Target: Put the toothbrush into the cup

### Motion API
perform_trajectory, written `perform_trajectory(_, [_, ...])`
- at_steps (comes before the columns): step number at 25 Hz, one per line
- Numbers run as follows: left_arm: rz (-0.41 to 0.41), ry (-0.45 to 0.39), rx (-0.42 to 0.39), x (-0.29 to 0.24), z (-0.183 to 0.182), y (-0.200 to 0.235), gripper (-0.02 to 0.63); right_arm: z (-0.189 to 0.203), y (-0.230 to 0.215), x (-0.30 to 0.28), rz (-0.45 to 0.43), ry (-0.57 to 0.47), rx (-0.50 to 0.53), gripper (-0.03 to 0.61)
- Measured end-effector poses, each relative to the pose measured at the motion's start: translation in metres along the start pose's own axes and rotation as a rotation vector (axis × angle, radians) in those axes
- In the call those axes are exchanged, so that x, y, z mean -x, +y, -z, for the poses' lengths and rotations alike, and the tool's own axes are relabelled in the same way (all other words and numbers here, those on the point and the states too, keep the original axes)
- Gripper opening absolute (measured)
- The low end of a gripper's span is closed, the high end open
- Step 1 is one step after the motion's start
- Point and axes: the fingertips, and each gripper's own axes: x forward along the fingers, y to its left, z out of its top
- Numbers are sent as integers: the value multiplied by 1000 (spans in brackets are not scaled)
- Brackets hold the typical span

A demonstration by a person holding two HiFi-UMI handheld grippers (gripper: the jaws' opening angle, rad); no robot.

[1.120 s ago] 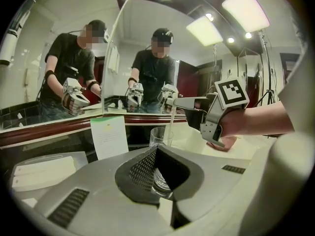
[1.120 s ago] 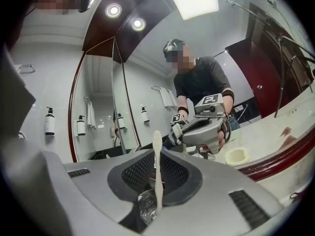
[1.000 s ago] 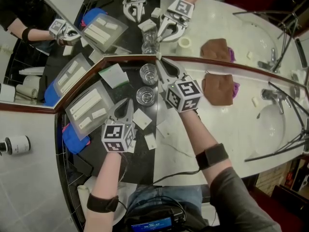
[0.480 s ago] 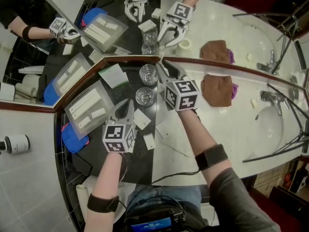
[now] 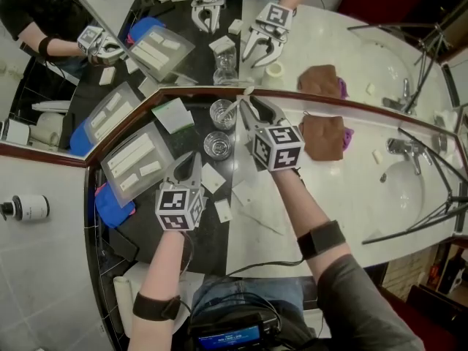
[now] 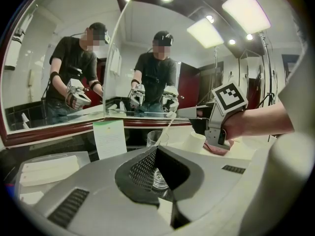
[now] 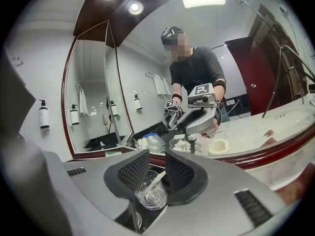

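A pale stone counter [image 5: 344,196] runs along under a wall mirror [image 5: 351,50], with a dark inlaid strip on the left part where the work goes on. The left gripper [image 6: 156,150] hangs over that strip, its fingers pressed together with nothing in them, taking no part. The right gripper [image 5: 252,110] reaches toward the mirror; its fingers are spread and have just been opening, and the pads press on nothing. Two glass cups stand on the dark strip: the near cup [image 5: 217,145] is empty, and the far cup [image 7: 147,199] sits just below and ahead of the right gripper's open fingers. The toothbrush [image 7: 155,181] stands in that far cup, leaning on the rim with its upper end sticking out toward the mirror. This looks like the release step, with the placing itself already done. The next move seems to call for drawing the right gripper straight back and a little up, keeping the spread fingers clear of the leaning handle and the cup's rim so nothing tips.
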Motion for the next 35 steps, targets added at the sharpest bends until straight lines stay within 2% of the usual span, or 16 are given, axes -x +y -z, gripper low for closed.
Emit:
perform_trajectory(2, [-4,-5,3,10,-4,-6,3,-2,4,17,-18,13,3,118])
perform_trajectory(7, [-22,-29,11,39,-17,-21,3,-13,13,68,-57,44,27,27])
perform_trajectory(9, [-35,-31,20,53,-19,-28,2,-14,18,89,-78,70,43,12])
perform_trajectory(13, [-48,-24,22,77,-19,-44,2,-6,34,130,-151,151,94,12])
perform_trajectory(19, [-65,-25,43,112,-6,-68,3,32,58,188,-240,283,155,12])
perform_trajectory(25, [-89,-21,64,150,10,-89,2,56,55,243,-236,328,137,12])
perform_trajectory(35, [-116,12,38,205,34,-106,2,98,52,305,-233,392,136,12])
